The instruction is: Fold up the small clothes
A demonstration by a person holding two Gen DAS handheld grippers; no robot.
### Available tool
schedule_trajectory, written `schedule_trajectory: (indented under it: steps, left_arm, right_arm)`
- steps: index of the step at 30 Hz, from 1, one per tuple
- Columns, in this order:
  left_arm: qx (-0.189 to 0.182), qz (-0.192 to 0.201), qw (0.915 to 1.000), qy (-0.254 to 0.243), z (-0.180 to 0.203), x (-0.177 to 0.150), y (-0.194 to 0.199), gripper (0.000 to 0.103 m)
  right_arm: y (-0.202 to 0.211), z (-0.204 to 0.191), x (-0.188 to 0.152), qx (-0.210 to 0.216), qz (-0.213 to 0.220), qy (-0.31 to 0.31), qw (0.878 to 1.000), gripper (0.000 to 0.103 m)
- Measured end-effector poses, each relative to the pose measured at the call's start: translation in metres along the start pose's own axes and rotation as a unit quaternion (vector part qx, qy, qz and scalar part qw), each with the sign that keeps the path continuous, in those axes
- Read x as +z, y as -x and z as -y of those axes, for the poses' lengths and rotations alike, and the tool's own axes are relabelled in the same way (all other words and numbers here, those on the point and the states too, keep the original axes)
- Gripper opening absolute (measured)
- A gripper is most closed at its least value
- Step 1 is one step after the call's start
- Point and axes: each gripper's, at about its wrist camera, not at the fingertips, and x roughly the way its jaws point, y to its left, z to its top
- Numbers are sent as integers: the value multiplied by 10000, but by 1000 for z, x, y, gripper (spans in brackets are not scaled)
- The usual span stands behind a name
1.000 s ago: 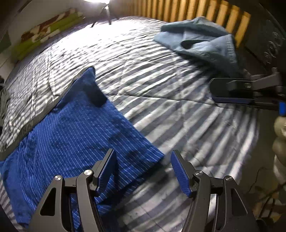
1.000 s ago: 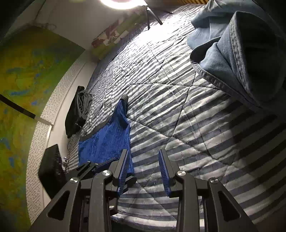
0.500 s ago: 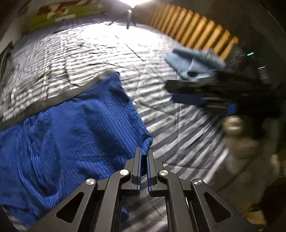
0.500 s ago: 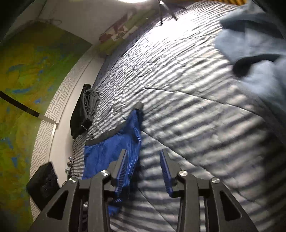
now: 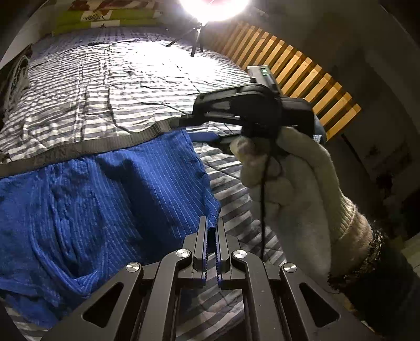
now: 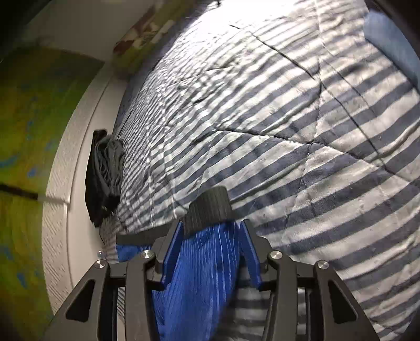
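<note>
Blue pinstriped shorts [image 5: 105, 199] with a dark grey waistband [image 5: 86, 147] lie spread on the striped bedspread [image 5: 126, 86]. My left gripper [image 5: 212, 230] is shut on the near right corner of the shorts. In the right wrist view my right gripper [image 6: 211, 230] stands open, its two blue pads on either side of the waistband corner [image 6: 210, 209] and the blue cloth [image 6: 202, 275]. In the left wrist view the right gripper's tips [image 5: 199, 128] reach the waistband's right end, held by a gloved hand [image 5: 288, 194].
A dark folded garment [image 6: 105, 170] lies at the bed's far edge by the wall. A pale blue garment [image 6: 388, 39] shows at the upper right. A tripod lamp [image 5: 207, 10] glares at the head of the bed, beside wooden slats [image 5: 302, 68].
My left gripper shut on the shorts' corner and stays shut. My right gripper swung from the pale blue garment over to the waistband corner, which now sits between its open fingers.
</note>
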Motion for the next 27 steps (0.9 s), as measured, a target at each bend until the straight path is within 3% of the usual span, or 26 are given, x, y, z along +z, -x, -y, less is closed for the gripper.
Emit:
schedule_trajectory:
  steps: [1, 4, 9, 11, 15, 21, 27]
  left_arm:
    - [-45, 3, 10000, -7, 1, 0, -1, 4]
    - [-151, 33, 9999, -15, 2, -2, -4, 4]
    - [-373, 249, 9988, 196, -14, -8, 14, 4]
    - [-442, 417, 9975, 348, -27, -14, 32, 4]
    - [-376, 819, 9936, 683, -69, -35, 79, 4]
    - [-153, 1228, 9816, 1456, -151, -78, 135, 4]
    - [-6, 1302, 9694, 2082, -213, -117, 151, 4]
  right_arm:
    - [-1, -1, 2, -34, 20, 7, 10000, 12]
    - [7, -16, 6, -168, 208, 233, 9994, 5]
    - [22, -62, 7, -615, 475, 857, 9933, 4]
    - [22, -83, 1, -939, 513, 1225, 9867, 4]
    - [14, -127, -16, -1110, 494, 1560, 9803, 4]
    - [-27, -201, -56, -1070, 206, 2183, 9698, 4]
    - [-107, -262, -100, -1449, -151, 2797, 9490, 4]
